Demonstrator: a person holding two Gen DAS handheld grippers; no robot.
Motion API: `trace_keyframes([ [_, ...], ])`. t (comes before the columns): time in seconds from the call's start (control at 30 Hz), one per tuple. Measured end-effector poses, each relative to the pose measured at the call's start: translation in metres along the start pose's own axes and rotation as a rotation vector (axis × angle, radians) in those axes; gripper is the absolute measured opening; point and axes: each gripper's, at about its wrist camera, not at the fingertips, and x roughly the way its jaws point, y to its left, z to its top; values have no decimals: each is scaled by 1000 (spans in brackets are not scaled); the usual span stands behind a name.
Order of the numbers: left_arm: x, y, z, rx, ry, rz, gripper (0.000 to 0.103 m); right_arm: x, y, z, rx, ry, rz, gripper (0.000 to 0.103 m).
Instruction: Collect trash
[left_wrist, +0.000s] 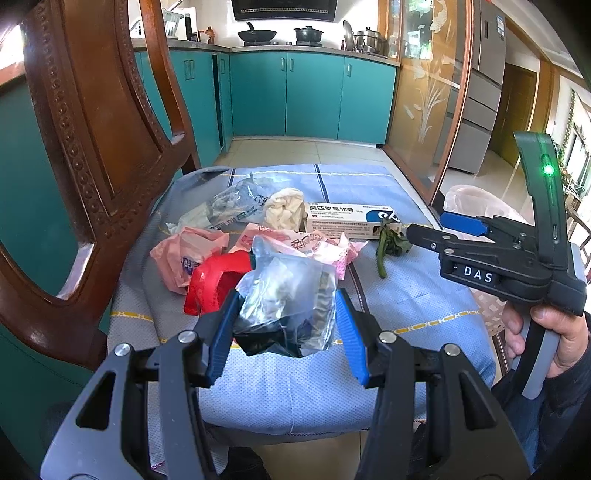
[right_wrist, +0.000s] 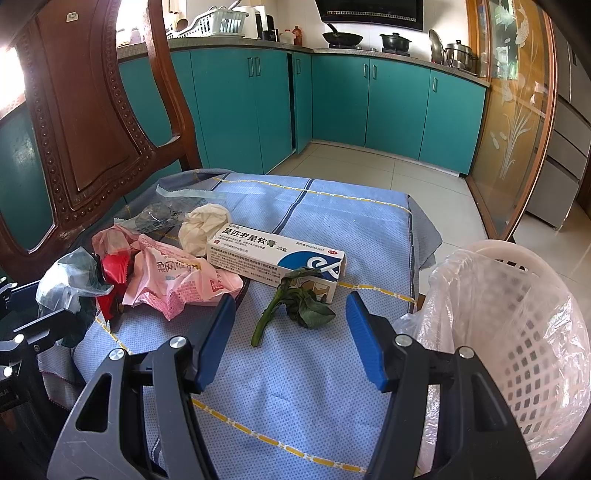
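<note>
My left gripper (left_wrist: 286, 326) has its 2 blue fingers spread on either side of a crumpled clear plastic bag with dark contents (left_wrist: 284, 295), the left pad touching it; I cannot tell whether the right pad does. My right gripper (right_wrist: 291, 338) hangs with its jaws apart and nothing between them, above the blue quilted cushion (right_wrist: 314, 376) of the carved wooden chair (right_wrist: 92, 122), just short of 1 wilted green leafy stem (right_wrist: 295, 302). On the cushion I count 1 white and blue ointment box (right_wrist: 266, 254), 1 cream crumpled tissue wad (right_wrist: 201, 227), 1 red plastic wrapper (left_wrist: 212, 282), 2 pink plastic bags (right_wrist: 173, 284), and 1 more clear bag (left_wrist: 225, 208) farther back. 1 white lattice basket lined with thin plastic (right_wrist: 517, 332) stands beside the chair, at my right.
</note>
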Motion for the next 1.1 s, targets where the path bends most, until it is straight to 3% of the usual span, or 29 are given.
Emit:
trace_keyframes([
  [0.6, -3, 10, 2, -43, -23, 7, 53, 2, -11, 0, 56, 3, 28, 61],
  [1.1, 1, 10, 1, -55, -18, -27, 53, 59, 6, -5, 10, 156, 30, 61],
])
